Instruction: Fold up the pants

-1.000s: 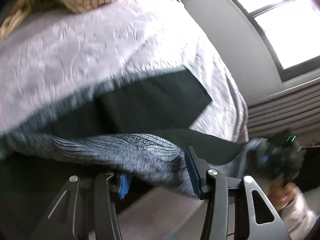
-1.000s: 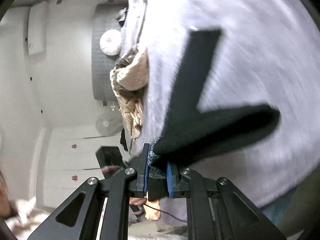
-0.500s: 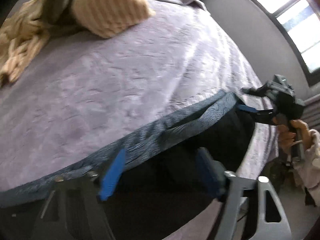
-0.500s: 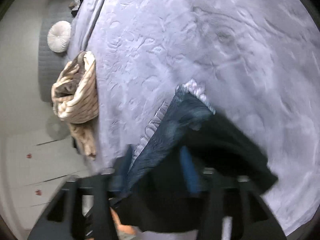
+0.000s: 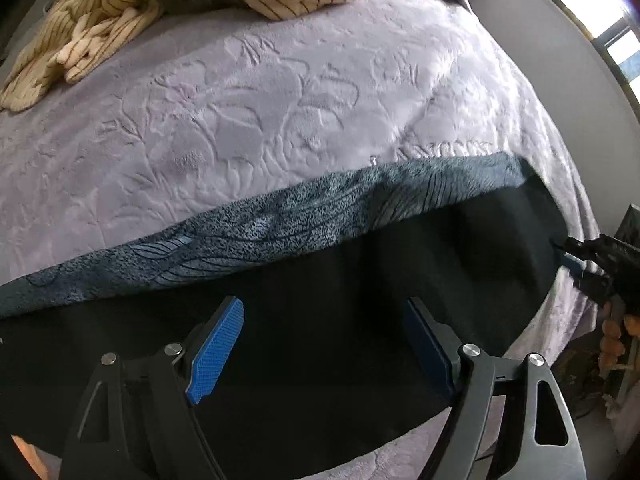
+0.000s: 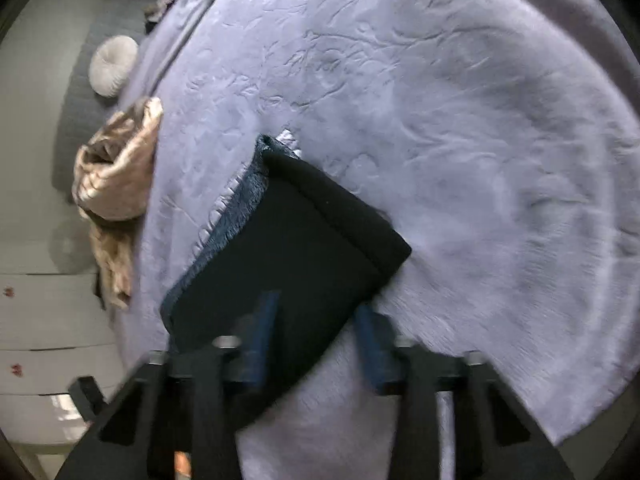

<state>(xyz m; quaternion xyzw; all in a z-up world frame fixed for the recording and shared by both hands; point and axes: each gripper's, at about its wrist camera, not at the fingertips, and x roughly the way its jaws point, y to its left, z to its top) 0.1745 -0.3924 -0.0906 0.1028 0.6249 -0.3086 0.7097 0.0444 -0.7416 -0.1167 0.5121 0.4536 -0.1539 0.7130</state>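
Left wrist view: left tongs [image 5: 326, 344] spread apart, hovering over the black pants [image 5: 360, 300] lying flat on the lavender bedspread [image 5: 280, 100], nothing pinched.

Right wrist view: right tongs [image 6: 316, 340] blurry but apart, pants [image 6: 288, 248] folded on the bed, striped beige blanket [image 6: 116, 172] near the edge.

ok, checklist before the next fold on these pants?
1. Pants lying flat on the bedspread: ok.
2. Left gripper open above the pants, holding nothing: ok.
3. Right gripper grip on the pants edge: cannot tell. Its jaws have just been closing; the blurred view shows the pads apart with the edge between them.
4. Layers aligned: probably not ok, a blue-grey fleece strip shows along the far edge.
5. Striped clothes pile clear of the pants: ok.
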